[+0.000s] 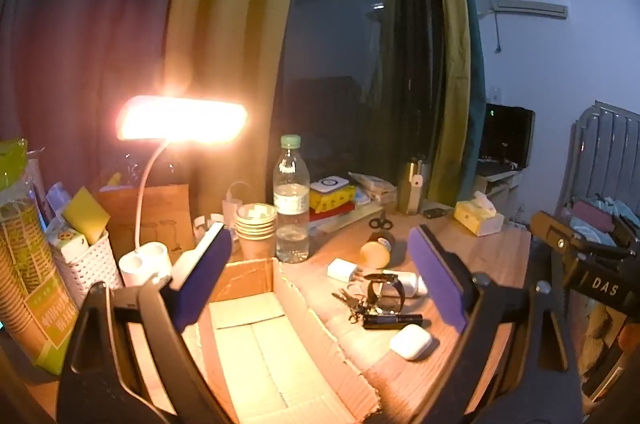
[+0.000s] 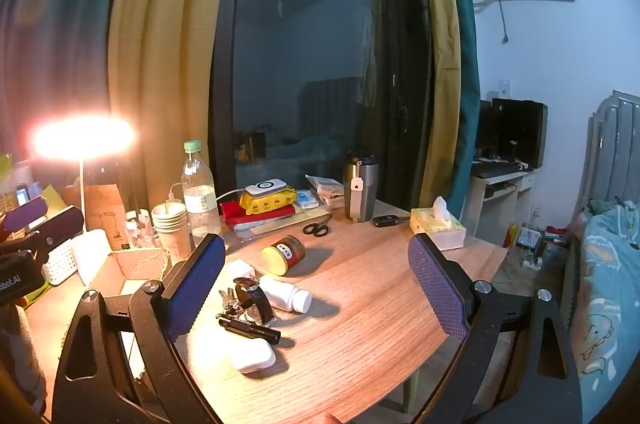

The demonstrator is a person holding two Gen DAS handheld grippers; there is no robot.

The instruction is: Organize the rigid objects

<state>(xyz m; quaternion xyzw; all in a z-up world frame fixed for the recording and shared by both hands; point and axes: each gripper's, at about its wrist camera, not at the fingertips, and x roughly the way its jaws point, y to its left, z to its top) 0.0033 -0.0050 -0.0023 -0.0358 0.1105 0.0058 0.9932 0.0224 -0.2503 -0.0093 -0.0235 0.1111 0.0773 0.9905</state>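
Observation:
An open cardboard box (image 1: 256,344) lies on the wooden desk (image 2: 360,304); it also shows in the right wrist view (image 2: 132,264). Beside it lie a white earbud case (image 1: 411,341) (image 2: 253,355), a black torch (image 1: 392,321) (image 2: 249,329), a black watch (image 1: 384,290) (image 2: 254,298), keys (image 1: 352,304) (image 2: 229,298), a white pill bottle (image 2: 286,294) (image 1: 408,282), a white charger (image 1: 342,270) (image 2: 239,270) and a red jar (image 2: 285,254) (image 1: 376,250). My left gripper (image 1: 320,280) is open above the box. My right gripper (image 2: 316,288) is open above the objects.
A lit desk lamp (image 1: 180,120) stands behind the box, with paper cups (image 1: 256,232), a water bottle (image 1: 291,200), scissors (image 2: 318,226), a steel tumbler (image 2: 360,188), a tissue box (image 2: 438,228) and a white basket (image 1: 86,264). The desk edge is at right.

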